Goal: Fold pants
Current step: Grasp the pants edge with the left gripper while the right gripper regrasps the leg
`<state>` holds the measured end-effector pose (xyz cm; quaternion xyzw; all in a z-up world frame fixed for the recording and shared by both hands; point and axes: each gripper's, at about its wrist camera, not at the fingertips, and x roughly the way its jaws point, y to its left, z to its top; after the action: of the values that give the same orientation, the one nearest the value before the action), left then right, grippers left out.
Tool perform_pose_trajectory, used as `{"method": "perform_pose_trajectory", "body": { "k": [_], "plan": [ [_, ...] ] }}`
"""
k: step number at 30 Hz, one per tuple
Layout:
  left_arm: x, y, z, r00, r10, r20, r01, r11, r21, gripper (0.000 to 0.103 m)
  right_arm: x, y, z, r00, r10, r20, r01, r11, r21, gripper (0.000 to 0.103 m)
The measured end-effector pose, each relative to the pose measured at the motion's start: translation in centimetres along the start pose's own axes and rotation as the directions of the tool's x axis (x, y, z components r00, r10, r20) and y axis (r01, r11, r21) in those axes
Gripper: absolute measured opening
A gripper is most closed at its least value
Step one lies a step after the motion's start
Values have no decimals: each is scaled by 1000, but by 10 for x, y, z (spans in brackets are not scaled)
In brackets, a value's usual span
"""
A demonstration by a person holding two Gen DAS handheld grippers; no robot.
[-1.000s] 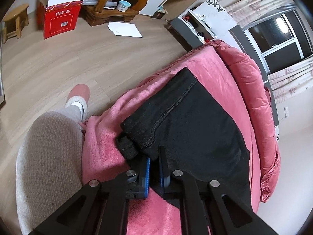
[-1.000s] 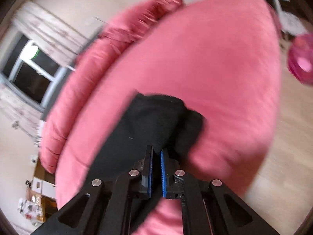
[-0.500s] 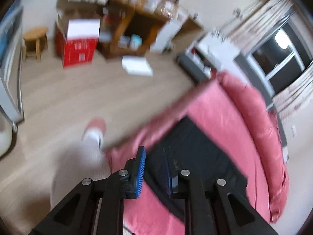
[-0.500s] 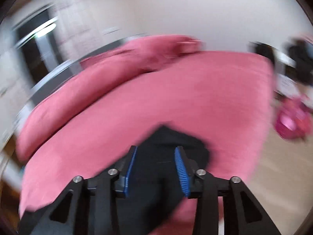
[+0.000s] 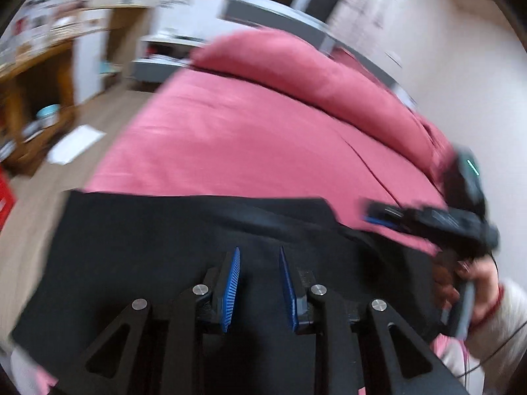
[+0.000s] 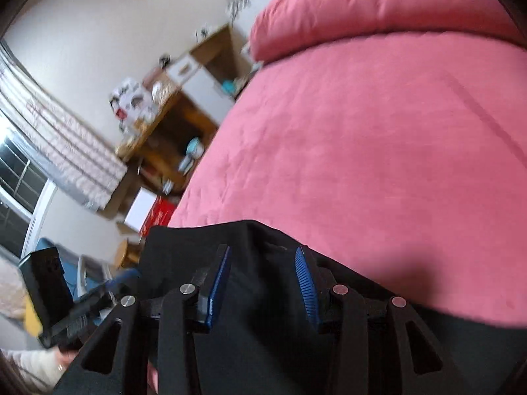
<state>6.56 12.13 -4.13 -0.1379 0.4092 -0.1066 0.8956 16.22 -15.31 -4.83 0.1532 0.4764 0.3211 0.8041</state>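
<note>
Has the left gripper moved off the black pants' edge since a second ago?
Yes. The left gripper then pinched the black fabric pants at the edge of the pink bedspread; now its jaws are opening, empty, drawn back over the pants' middle.

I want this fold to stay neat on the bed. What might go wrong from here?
The black pants lie at the near edge of the pink bedspread, so a nudge might slide them off. The left claw, jaws opening and empty, and the open right claw hang low over the fabric; either could snag and undo the fold.
</note>
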Motion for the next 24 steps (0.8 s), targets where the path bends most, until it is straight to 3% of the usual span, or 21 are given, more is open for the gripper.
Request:
{"method": "perform_pose_trajectory", "body": {
  "k": [2,5,7,9,12,16,19,21,24],
  "plan": [
    [17,-12,3,999,-38,-24,39,999,35,24,20,0,7,999,7,-45,-8,1000,-14,42],
    [43,-20,1,997,-32,-64,37,997,71,24,45,2,12,991,72,-117,-74,997,-16,41],
    [58,-16,-4,993,-29,-110,38,996,76,24,58,2,8,979,127,-156,-130,992,-7,33],
    [67,-12,-11,992,-14,-128,24,997,76,24,71,6,9,983,83,-162,-91,995,-42,8],
    [70,-6,-22,995,-16,-100,23,997,69,24,71,3,24,998,21,-59,-20,1000,18,6],
    [72,-9,-33,999,7,-48,-2,994,109,24,95,9,26,990,-128,-66,123,990,-66,5],
    [73,-17,-34,998,39,-56,-30,988,153,25,92,1,26,993,-114,-16,114,993,-17,7],
    [72,-17,-26,992,49,-112,-35,991,129,25,63,-3,28,989,-118,83,116,993,29,15],
    [61,-20,-9,992,-5,-126,12,998,60,25,5,-8,21,966,-76,249,60,996,72,16]
  ]
}}
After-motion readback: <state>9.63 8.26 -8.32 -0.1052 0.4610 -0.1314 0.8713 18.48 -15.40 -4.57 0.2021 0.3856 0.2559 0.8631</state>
